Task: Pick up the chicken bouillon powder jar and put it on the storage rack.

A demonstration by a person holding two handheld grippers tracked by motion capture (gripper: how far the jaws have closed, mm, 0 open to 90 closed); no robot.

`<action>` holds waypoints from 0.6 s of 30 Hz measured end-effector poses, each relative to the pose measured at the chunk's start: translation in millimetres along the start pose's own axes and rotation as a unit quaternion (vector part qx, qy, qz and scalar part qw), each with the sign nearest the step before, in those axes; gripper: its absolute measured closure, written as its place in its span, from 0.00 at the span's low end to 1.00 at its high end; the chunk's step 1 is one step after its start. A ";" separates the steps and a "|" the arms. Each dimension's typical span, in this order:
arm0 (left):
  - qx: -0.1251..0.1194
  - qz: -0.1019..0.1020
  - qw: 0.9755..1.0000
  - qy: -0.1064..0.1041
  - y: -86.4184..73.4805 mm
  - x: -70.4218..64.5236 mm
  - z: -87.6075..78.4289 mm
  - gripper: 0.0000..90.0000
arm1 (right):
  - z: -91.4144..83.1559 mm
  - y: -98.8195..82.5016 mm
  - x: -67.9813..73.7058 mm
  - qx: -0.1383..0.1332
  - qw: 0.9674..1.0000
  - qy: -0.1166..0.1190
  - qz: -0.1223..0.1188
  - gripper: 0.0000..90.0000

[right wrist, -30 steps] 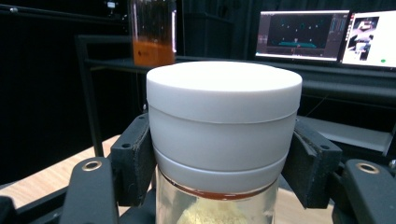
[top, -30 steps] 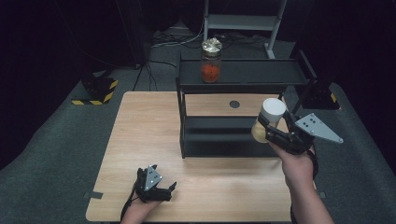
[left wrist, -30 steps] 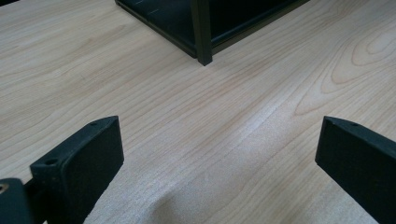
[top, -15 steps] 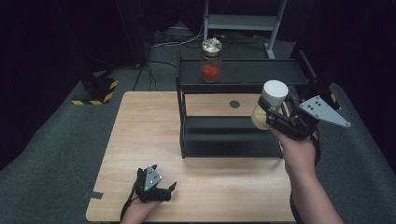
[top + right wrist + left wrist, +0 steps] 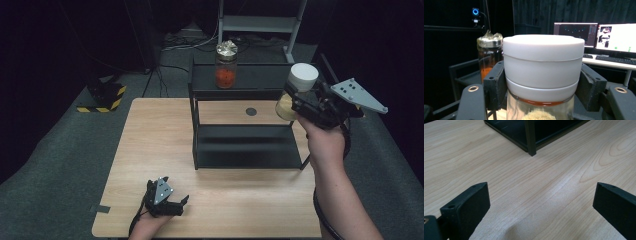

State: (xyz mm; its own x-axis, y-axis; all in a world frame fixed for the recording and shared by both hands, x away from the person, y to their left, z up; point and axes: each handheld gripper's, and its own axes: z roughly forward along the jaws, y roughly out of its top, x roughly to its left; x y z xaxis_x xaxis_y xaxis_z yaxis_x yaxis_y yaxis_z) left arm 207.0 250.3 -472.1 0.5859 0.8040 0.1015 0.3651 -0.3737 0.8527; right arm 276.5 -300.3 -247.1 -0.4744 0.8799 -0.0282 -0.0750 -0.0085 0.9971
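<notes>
Right gripper (image 5: pixel 300 102) clamped on the white-lidded jar (image 5: pixel 299 85), held in the air at the right end of the black shelf (image 5: pixel 250 85) — level with its top, not yet set down. Orange-filled jar (image 5: pixel 226 65) already on top. Left gripper (image 5: pixel 167 204) sits in front of the shelf, jaws apart, empty.

No text, label or number can be read anywhere.

White-lidded clear glass jar (image 5: pixel 296 90), beige contents; gold-lidded glass jar (image 5: pixel 226 65), orange contents; black metal shelf rack (image 5: pixel 245 150); pale woodgrain tabletop (image 5: pixel 150 145).
</notes>
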 end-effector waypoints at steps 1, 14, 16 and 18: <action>0.000 0.000 1.000 0.000 0.0 0.0 0.0 0.01 | 1.6 2.0 -0.2 -0.001 1.000 -0.001 0.000 0.38; -0.003 -0.003 1.000 -0.002 -1.3 1.4 -0.7 0.01 | 28.4 21.9 0.0 -0.006 1.000 -0.017 -0.009 0.38; -0.003 -0.002 1.000 -0.004 -1.2 2.0 -0.9 0.01 | 32.6 23.8 0.3 -0.004 1.000 -0.020 -0.010 0.38; -0.005 -0.004 1.000 -0.005 -1.8 2.3 -1.0 0.01 | 36.7 24.7 0.6 -0.004 1.000 -0.022 -0.011 0.38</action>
State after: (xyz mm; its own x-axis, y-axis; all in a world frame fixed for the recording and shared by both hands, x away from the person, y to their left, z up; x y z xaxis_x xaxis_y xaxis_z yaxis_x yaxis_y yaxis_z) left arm 207.0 253.3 -472.9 0.5894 0.8028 0.0900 0.3631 -0.3628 0.8582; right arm 306.6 -282.5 -220.0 -0.4332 0.9001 -0.0460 -0.0915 0.0069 0.9958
